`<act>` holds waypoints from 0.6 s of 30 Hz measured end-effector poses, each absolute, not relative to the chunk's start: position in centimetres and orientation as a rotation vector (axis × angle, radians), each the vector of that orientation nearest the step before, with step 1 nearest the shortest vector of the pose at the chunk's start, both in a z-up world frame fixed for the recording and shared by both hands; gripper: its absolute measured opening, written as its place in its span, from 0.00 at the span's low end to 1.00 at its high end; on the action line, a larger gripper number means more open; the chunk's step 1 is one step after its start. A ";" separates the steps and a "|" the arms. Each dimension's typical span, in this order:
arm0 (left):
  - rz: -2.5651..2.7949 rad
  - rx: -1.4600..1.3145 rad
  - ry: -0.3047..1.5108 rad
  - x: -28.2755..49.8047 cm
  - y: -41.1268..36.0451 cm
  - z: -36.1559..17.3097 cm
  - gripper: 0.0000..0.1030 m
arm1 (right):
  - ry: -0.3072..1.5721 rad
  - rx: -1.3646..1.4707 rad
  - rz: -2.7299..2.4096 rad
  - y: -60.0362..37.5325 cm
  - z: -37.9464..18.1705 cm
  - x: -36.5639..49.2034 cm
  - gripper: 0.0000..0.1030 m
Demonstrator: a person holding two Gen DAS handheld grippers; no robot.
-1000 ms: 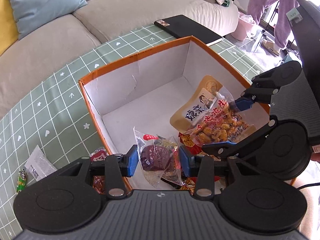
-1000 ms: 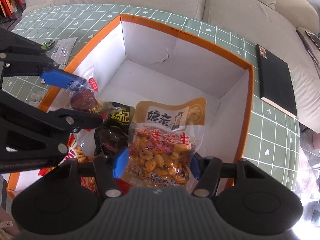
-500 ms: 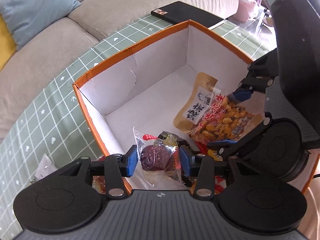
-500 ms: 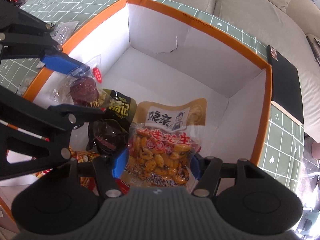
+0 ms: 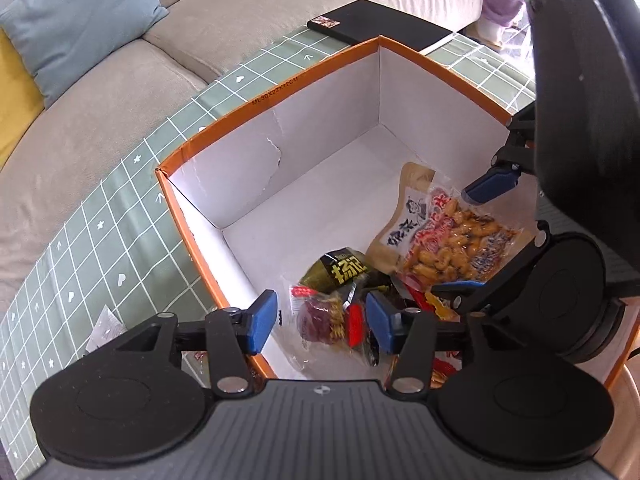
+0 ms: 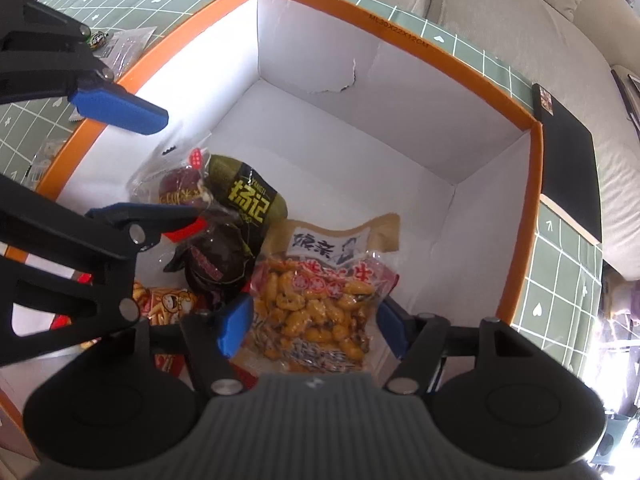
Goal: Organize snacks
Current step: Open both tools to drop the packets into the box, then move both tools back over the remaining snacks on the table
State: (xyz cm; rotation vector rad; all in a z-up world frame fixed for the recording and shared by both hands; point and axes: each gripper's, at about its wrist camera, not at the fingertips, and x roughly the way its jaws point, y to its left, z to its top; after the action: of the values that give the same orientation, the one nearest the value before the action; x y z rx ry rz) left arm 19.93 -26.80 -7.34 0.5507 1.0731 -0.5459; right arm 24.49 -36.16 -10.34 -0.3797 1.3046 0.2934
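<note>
— Snacks first: where are they?
— Piled in the near corner of the orange-rimmed box [image 5: 276, 92] on the green checked table [image 5: 100, 216]. A clear date packet [image 5: 320, 316] lies beside a dark green pouch [image 5: 340, 270]; the peanut bag [image 6: 320, 304] is towards the right wall.
— And the left tool [image 5: 320, 320]?
— Its jaws have just been opening. They stand apart over the date packet, and neither pad seems to press on it.
— The right tool [image 6: 312, 330]?
— Also just been opening, the peanut bag between its blue fingers [image 6: 234, 328]; contact there is hard to judge, probably loose.
— Anything outside the box?
— A black notebook [image 5: 376, 26] at the far table edge.
</note>
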 end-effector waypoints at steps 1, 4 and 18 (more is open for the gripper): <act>-0.538 0.559 1.071 19.8 -26.9 -7.2 0.66 | 1.309 -0.388 0.294 -36.1 -10.3 24.5 0.66; -0.531 0.563 1.073 19.5 -27.0 -6.6 0.69 | 1.305 -0.412 0.302 -36.2 -9.8 24.1 0.71; -0.519 0.569 1.068 17.3 -26.2 -3.7 0.87 | 1.307 -0.464 0.302 -35.9 -7.5 21.5 0.90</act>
State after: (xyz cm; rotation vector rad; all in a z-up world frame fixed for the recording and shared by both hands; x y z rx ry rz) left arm 17.27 -26.20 -3.74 0.5694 1.0676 -0.5188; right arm 21.45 -35.93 -7.46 -0.4645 1.3066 0.3024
